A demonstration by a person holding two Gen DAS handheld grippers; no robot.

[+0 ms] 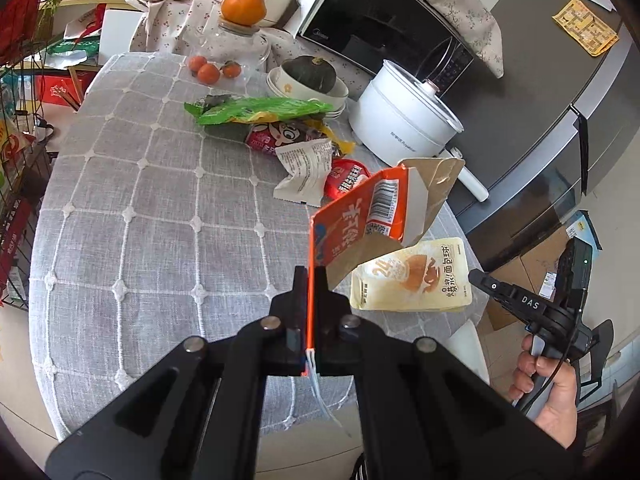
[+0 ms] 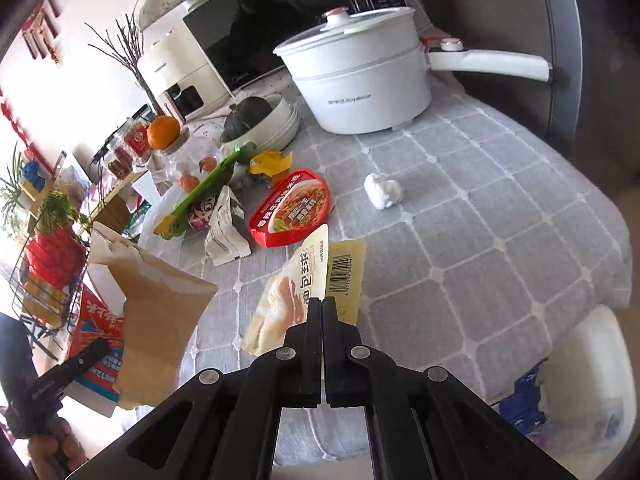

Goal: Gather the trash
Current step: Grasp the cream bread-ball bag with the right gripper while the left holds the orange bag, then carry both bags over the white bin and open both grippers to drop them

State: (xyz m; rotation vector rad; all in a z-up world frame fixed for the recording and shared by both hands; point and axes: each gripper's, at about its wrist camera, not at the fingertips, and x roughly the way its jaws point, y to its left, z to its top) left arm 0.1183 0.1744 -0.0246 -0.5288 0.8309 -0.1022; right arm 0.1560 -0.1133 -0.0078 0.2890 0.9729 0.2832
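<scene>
My left gripper [image 1: 311, 276] is clamped on the orange carton [image 1: 360, 216], held up with its torn mouth just beside the yellow bag [image 2: 304, 284] pinched in my right gripper [image 2: 321, 300], above the table [image 2: 460, 240].

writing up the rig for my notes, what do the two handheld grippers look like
Both are matte black. The left gripper and right gripper each have two flat narrow fingers on angular linkage arms with round silver pivot pins. Seen from the left wrist camera, the right unit carries white "DAS" lettering, a small green light and a thin black cable by the bare hand.
</scene>
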